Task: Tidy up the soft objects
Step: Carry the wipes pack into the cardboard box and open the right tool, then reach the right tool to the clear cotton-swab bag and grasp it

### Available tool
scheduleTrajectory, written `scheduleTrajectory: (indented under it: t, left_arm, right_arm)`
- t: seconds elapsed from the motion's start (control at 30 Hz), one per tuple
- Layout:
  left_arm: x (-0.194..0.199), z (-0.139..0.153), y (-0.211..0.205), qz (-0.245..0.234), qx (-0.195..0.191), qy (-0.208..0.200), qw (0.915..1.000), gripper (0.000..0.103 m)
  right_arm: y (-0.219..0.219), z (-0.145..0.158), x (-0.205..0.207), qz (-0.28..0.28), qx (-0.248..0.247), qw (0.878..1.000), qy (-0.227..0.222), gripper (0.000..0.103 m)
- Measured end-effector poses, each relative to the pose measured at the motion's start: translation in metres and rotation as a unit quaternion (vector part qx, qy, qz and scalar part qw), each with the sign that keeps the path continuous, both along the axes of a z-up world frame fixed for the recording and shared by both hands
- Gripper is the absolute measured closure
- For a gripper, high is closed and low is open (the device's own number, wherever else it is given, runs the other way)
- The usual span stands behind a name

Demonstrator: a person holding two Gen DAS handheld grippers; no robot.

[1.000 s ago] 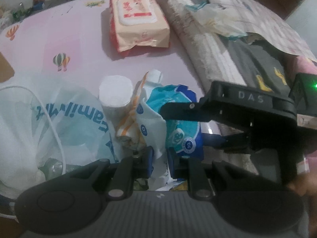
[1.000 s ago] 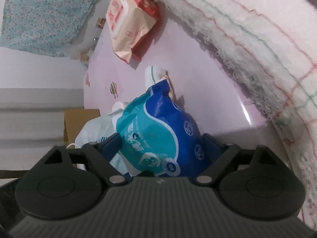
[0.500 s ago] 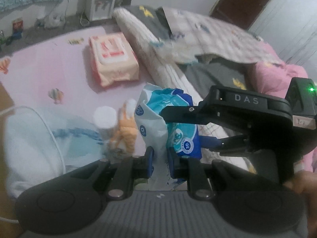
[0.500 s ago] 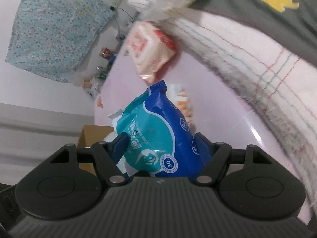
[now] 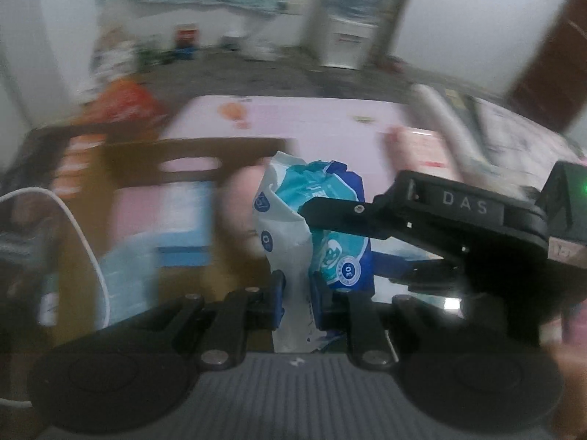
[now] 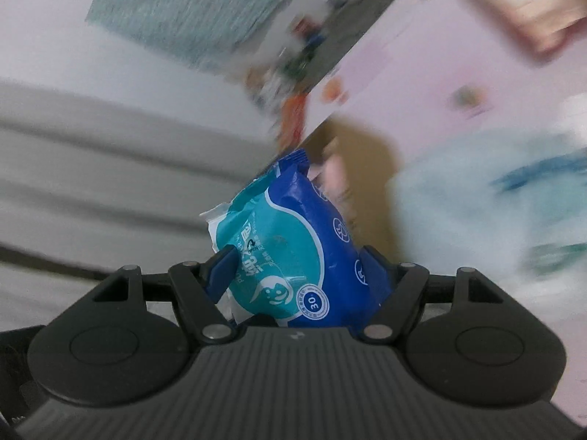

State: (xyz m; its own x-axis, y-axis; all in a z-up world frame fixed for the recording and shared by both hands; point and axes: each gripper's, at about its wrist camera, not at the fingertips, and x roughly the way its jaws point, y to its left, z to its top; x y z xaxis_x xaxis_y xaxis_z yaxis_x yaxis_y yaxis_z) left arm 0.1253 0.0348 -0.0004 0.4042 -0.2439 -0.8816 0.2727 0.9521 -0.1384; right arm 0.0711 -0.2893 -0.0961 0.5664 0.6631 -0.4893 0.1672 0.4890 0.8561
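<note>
Blue wipes pack (image 6: 293,253) is up in air, near both cams. My L gripper (image 5: 295,293) pinches its white edge; R gripper (image 6: 299,275) jaws squeeze its body. Background blurred.

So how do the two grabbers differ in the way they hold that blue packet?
The left gripper has its fingers nearly together, pinching only the thin white end of the blue packet. The right gripper has its fingers set wide, squeezing the packet's thick body from both sides. Both hold the same packet.
</note>
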Motion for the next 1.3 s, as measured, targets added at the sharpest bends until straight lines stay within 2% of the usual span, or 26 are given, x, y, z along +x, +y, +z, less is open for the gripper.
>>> scheduleTrajectory:
  t: [0.17,0.33,0.5,0.63,0.67,0.83,0.97,1.07,1.1,1.17,1.3]
  left_arm:
    - [0.016,-0.035,0.063,0.052,0.018,0.032,0.9980,0.086]
    - [0.035,-0.087,0.090,0.061,0.020,0.088,0.9941,0.084]
    - [0.046,-0.126,0.088,0.040,0.014,0.115,0.9924,0.083]
    - [0.052,-0.149,0.084,0.019,0.050,0.114,0.9921,0.083]
    - [0.054,-0.155,0.084,0.017,0.058,0.117,0.9913,0.080]
    - [0.058,-0.158,0.091,0.013,0.073,0.109,0.9913,0.078]
    - [0.055,-0.159,0.096,0.020,0.086,0.115,0.9894,0.078]
    - [0.053,-0.157,0.099,0.030,0.090,0.118,0.9885,0.073]
    - [0.052,-0.155,0.099,0.034,0.087,0.119,0.9885,0.071]
    - [0.048,-0.151,0.100,0.041,0.085,0.120,0.9883,0.057]
    - [0.037,-0.139,0.100,0.054,0.086,0.109,0.9889,0.047]
  right_arm:
    - [0.089,-0.014,0.028,0.057,-0.012,0.998,0.022,0.031]
    - [0.147,-0.044,0.034,0.075,-0.064,0.993,0.072,0.031]
    - [0.150,-0.075,0.031,0.035,-0.103,0.986,0.129,0.031]
    - [0.148,-0.093,0.032,0.002,-0.121,0.979,0.162,0.030]
    - [0.148,-0.097,0.031,-0.004,-0.123,0.978,0.167,0.029]
    - [0.154,-0.104,0.028,-0.023,-0.121,0.977,0.172,0.026]
    - [0.165,-0.108,0.033,-0.006,-0.110,0.980,0.167,0.026]
    - [0.168,-0.113,0.033,0.006,-0.099,0.981,0.165,0.023]
    - [0.167,-0.114,0.032,0.010,-0.090,0.983,0.162,0.020]
    - [0.169,-0.118,0.035,0.020,-0.082,0.984,0.156,0.019]
    - [0.163,-0.114,0.034,0.031,-0.072,0.985,0.153,0.017]
